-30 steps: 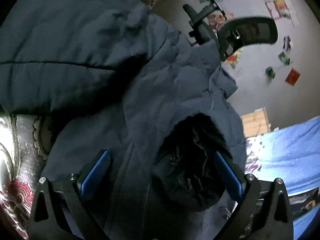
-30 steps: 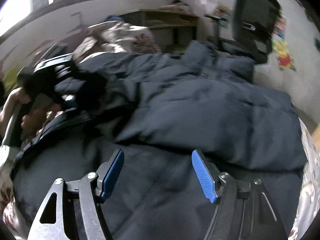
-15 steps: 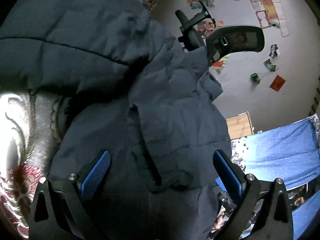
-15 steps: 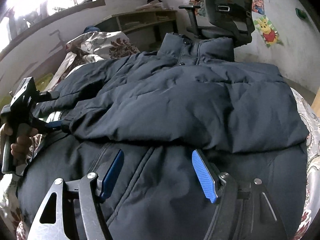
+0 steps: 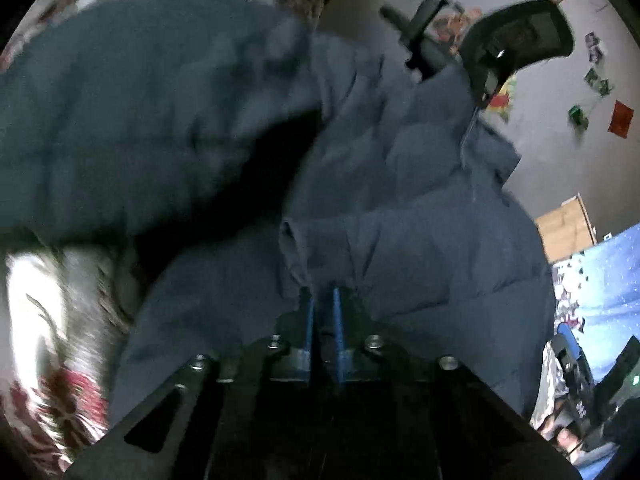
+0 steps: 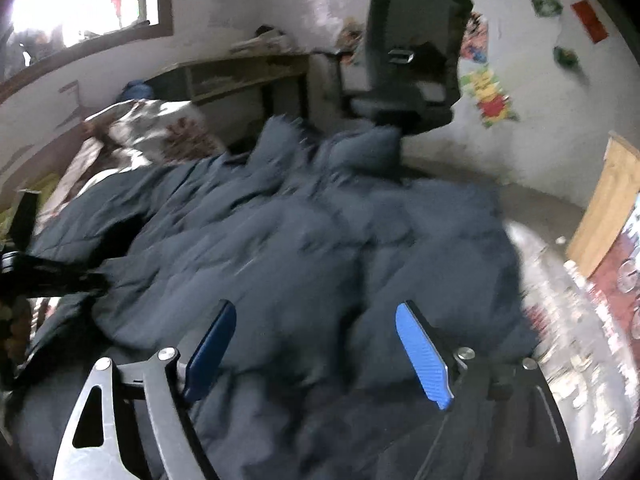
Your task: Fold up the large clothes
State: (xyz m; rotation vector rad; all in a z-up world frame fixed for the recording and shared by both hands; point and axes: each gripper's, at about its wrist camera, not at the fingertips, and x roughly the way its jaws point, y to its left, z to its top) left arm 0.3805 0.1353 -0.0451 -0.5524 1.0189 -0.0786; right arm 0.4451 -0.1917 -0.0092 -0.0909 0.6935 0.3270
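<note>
Left wrist view shows the left gripper (image 5: 320, 300) just snapped together on a sleeve cuff (image 5: 296, 256) ahead, while the spread, empty right gripper (image 6: 316, 344) hovers over the jacket (image 6: 300, 248), folding barely begun.

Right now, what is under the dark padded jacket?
Under the jacket a floral bedcover shows at its edges, also near the far side. Whatever lies beneath the jacket's middle is covered and cannot be seen.

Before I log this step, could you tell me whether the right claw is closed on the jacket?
No, the right claw stands wide open, its blue pads apart above the dark jacket with no fabric pinched between them.
</note>
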